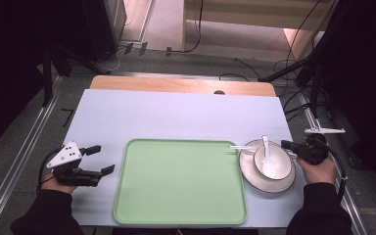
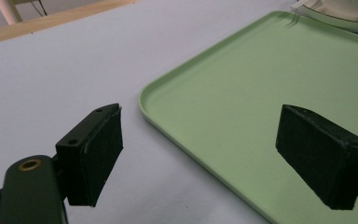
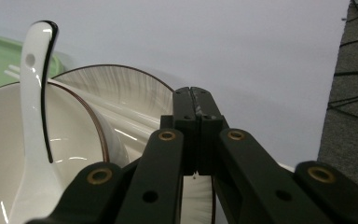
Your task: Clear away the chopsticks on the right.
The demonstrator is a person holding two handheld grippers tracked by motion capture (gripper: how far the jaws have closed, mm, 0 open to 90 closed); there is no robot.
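Left gripper sits w/ jaws spread wide, nothing between them; green tray edge lies just ahead of them on the table. Right gripper has jaws pressed together, empty, just beside the bowl & its saucer. White spoon rests in bowl; white chopsticks lie beyond the jaws.

- Tray: plain pale green
- Tabletop: pale lilac-grey cover, a light wood strip along the far edge
- Plate and bowl: white, with fine grey streaks and a thin dark brown rim
- Spoon: glossy white
- Chopsticks: white
- Left hand-held gripper and right hand-held gripper: black
- Sleeves: black
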